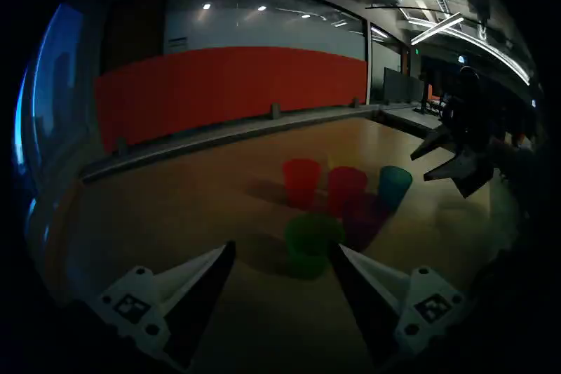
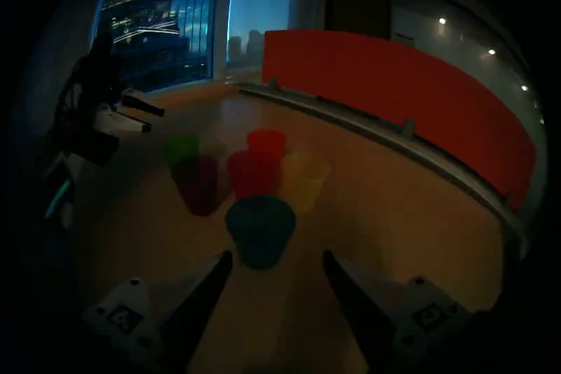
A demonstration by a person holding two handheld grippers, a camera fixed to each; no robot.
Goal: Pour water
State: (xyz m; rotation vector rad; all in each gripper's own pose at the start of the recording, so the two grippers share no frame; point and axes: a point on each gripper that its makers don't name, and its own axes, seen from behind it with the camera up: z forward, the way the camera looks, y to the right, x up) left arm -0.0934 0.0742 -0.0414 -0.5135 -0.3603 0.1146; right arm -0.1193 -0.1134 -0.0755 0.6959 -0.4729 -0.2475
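Several plastic cups stand clustered on a wooden table [image 1: 175, 205]. In the left gripper view a green cup [image 1: 308, 244] is nearest, just beyond my open left gripper [image 1: 282, 251]; behind it stand an orange-red cup [image 1: 301, 181], a red cup [image 1: 346, 190], a purple cup [image 1: 362, 219] and a teal cup [image 1: 394, 187]. My right gripper [image 1: 421, 167] hovers open at the right of the cluster. In the right gripper view the teal cup [image 2: 261, 230] stands just ahead of the open right gripper [image 2: 275, 256], with a yellow cup [image 2: 303, 179] and the green cup [image 2: 181, 149] farther off. The left gripper [image 2: 151, 118] is at the far left.
The room is dim. A red partition [image 1: 231, 86] with a low rail [image 1: 210, 137] runs along the table's far edge. Tall windows [image 2: 161, 23] show a night skyline. Bare tabletop [image 2: 393, 205] lies to the right of the cups in the right gripper view.
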